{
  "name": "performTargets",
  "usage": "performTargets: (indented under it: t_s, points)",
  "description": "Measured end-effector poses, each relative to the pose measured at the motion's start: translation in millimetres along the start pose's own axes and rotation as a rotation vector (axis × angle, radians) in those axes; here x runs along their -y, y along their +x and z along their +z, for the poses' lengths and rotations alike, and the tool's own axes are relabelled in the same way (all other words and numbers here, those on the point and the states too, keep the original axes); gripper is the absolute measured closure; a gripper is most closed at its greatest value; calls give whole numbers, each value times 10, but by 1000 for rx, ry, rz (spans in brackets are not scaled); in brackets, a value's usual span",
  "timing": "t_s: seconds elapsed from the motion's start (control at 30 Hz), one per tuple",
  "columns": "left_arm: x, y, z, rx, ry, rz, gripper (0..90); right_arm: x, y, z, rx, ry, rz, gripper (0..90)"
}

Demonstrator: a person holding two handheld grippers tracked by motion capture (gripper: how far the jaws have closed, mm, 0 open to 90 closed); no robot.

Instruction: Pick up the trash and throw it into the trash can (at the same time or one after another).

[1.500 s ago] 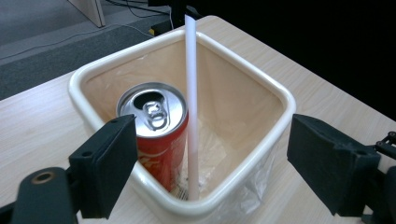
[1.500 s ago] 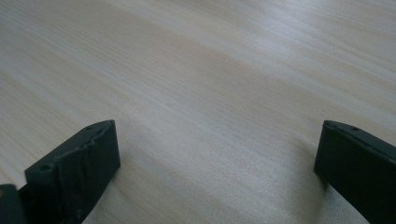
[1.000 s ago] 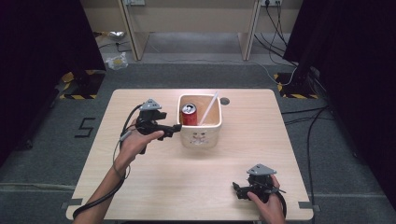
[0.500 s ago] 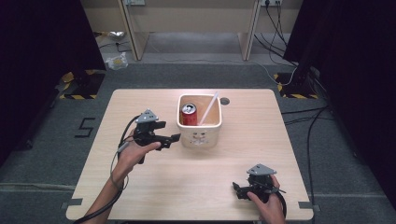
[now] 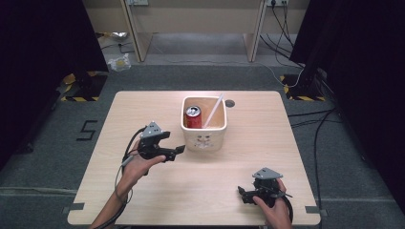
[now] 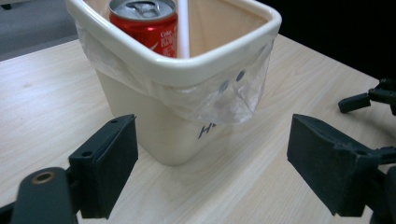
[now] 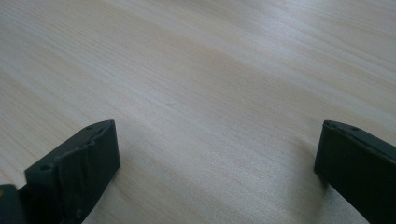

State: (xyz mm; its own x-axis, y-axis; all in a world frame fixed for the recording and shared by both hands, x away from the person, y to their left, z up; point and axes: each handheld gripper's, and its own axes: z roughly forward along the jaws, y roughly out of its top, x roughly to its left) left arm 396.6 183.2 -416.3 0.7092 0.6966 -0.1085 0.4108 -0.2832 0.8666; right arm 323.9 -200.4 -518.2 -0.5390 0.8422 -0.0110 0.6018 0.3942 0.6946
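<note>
Wide open, left hand-held gripper (image 5: 177,150) (empty)

Grey carpet floor (image 5: 57,157) surrounds the wooden table (image 5: 143,105); dark curtains (image 5: 43,43) flank it.

Bin (image 5: 204,138) mid-table (image 5: 143,109), can (image 5: 193,117) and apparently a straw (image 5: 213,109) inside, left gripper (image 5: 173,151) just left, right gripper (image 5: 244,194) near front edge.

Cream bin (image 5: 204,138) upright mid-table, red can (image 5: 193,117) standing inside
</note>
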Motion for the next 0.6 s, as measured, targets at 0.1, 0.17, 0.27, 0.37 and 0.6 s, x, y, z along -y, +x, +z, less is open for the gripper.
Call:
performTargets:
  t_s: [0.1,0.17,0.27,0.37,0.6]
  points:
    - [56,-12,11,1,1,5,158,0,0,0,0,0,0,3]
    - [113,-17,30,-11,6,10,158,0,0,0,0,0,0,3]
    - [201,-14,53,-28,20,23,158,0,0,0,0,0,0,3]
    - [297,0,66,-34,28,18,158,0,0,0,0,0,0,3]
    - [486,-22,95,-32,47,15,158,0,0,0,0,1,0,3]
